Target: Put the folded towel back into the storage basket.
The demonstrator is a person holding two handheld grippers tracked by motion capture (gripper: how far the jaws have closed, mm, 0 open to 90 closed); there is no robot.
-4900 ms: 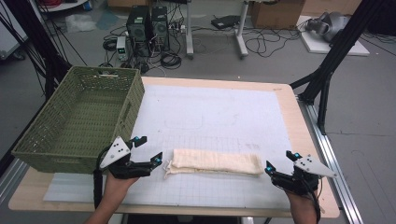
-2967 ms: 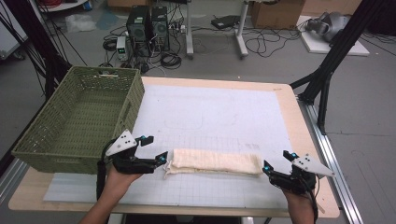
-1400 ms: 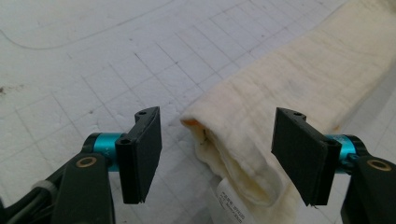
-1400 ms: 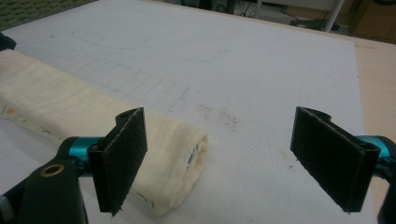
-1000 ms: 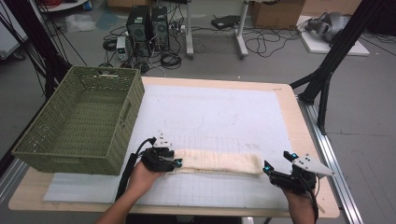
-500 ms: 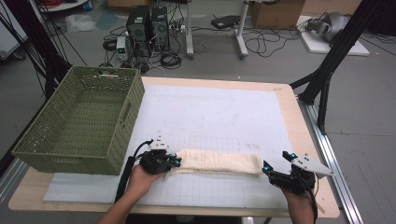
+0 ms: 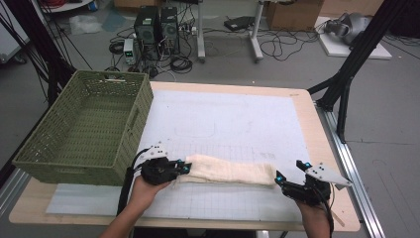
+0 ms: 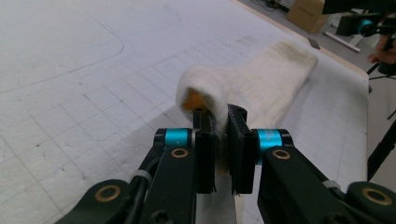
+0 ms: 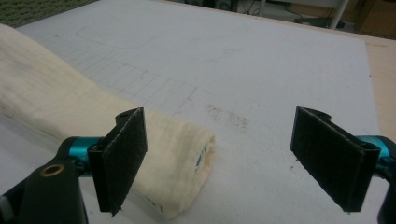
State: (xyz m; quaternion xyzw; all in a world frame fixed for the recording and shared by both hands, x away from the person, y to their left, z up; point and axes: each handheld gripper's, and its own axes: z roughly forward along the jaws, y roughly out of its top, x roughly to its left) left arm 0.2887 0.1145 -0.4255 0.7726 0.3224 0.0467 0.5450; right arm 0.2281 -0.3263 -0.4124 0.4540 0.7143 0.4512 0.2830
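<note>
A green woven basket [image 7: 84, 131] sits at the left edge of the surface [image 7: 233, 119]. Just beside it, near the front edge, the left gripper [image 7: 179, 168] has its jaws clenched on the left end of a rolled cream towel [image 7: 230, 172]. The right gripper [image 7: 280, 179], jaws spread wide, sits at the towel's right end near the front right corner.

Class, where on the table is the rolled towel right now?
In the high view the towel lies along the table's near edge, between the left gripper, shut on its left end, and the open right gripper.
</note>
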